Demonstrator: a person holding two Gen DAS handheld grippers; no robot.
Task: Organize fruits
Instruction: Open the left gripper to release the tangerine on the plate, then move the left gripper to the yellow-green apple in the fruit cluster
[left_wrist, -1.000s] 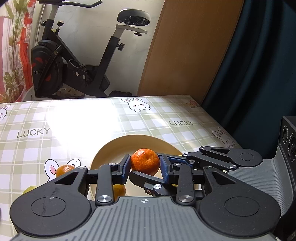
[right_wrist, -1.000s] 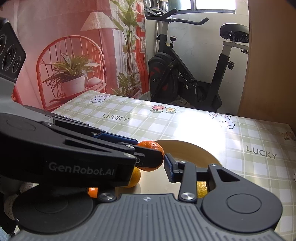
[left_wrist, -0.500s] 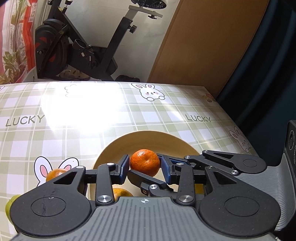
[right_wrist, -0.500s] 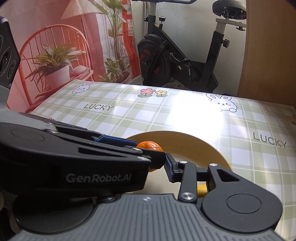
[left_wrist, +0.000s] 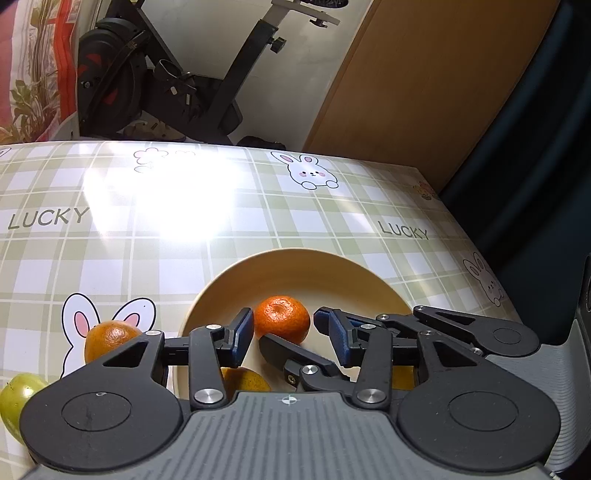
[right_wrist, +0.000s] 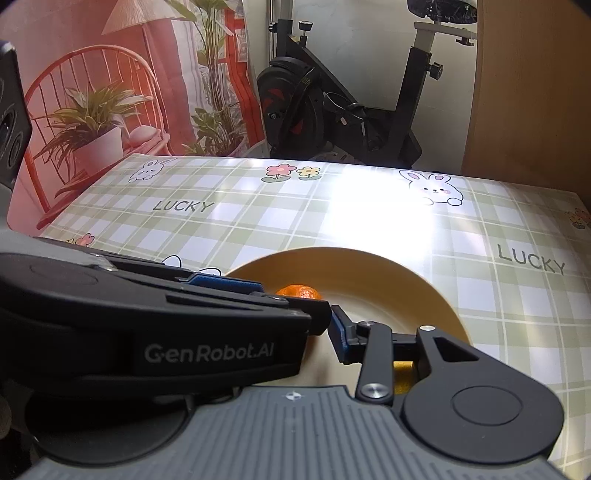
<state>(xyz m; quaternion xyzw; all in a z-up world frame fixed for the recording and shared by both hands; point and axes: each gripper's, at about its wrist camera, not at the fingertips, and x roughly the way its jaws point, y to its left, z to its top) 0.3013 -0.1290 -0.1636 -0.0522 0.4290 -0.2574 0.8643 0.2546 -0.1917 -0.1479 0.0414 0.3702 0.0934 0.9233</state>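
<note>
Checkered bunny tablecloth (left_wrist: 258, 221) with a yellow plate (left_wrist: 295, 266); the mandarin (left_wrist: 282, 319) sits on it between the left gripper's (left_wrist: 284, 328) spread-apart fingers, not gripped. Right gripper (right_wrist: 325, 317): can't tell.

A yellow plate (right_wrist: 413, 273) sits on the checked table (right_wrist: 258, 229). An orange (right_wrist: 300, 291) lies in it, half hidden behind the left gripper (right_wrist: 207, 328), which crosses the view. Beside it shows one blue-padded finger (right_wrist: 341, 334) of the right gripper. An exercise bike (right_wrist: 332, 110) stands beyond the table.
</note>
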